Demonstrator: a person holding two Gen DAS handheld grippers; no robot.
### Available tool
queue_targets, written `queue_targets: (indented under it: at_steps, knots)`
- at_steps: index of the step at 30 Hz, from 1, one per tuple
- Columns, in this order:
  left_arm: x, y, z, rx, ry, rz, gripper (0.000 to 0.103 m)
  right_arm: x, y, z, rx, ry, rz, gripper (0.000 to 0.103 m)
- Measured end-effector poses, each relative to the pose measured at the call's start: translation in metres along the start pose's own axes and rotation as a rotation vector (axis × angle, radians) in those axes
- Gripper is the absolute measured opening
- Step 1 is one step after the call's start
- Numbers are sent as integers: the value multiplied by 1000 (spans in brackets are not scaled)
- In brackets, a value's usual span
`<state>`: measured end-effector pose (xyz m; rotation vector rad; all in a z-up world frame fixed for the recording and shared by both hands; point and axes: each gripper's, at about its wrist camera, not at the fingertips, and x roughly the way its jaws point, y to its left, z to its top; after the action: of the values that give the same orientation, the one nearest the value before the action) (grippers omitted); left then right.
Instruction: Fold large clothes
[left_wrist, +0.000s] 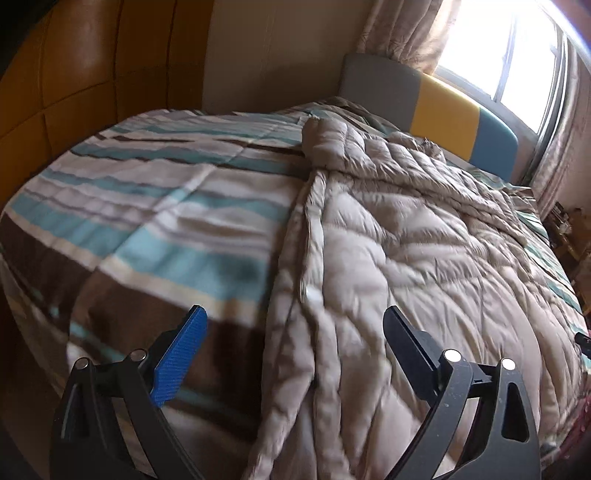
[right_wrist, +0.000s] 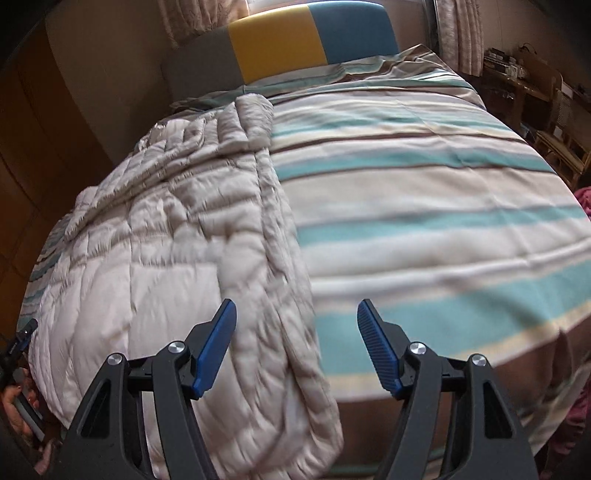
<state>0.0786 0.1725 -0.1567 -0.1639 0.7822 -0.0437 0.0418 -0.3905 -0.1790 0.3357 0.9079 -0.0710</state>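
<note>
A large beige quilted down coat (left_wrist: 399, 251) lies spread lengthwise on the striped bedspread (left_wrist: 155, 206). In the left wrist view it fills the right half of the bed. In the right wrist view the coat (right_wrist: 177, 251) fills the left half, beside the striped bedspread (right_wrist: 424, 206). My left gripper (left_wrist: 295, 321) is open and empty, held above the coat's near left edge. My right gripper (right_wrist: 297, 314) is open and empty, held above the coat's near right edge. The left gripper (right_wrist: 18, 343) and the hand holding it show at the right wrist view's left edge.
A grey, yellow and blue headboard (left_wrist: 443, 107) stands at the far end under a bright window (left_wrist: 502, 55) with curtains. A brown padded wall (left_wrist: 85, 74) runs along one side of the bed. Wooden furniture (right_wrist: 535, 99) stands on the other side.
</note>
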Motion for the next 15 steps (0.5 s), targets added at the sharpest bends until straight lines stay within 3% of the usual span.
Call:
queue_targets:
  at_steps: [6, 9, 15]
  knots:
    - [2, -6, -20, 1, 53, -47, 95, 2, -5, -27, 36, 22, 38, 67]
    - [4, -9, -29, 11, 62, -36, 95, 4, -2, -33, 45, 24, 59, 57]
    - [7, -12, -37, 12, 77, -16, 96, 0, 11, -34, 4, 11, 100, 24]
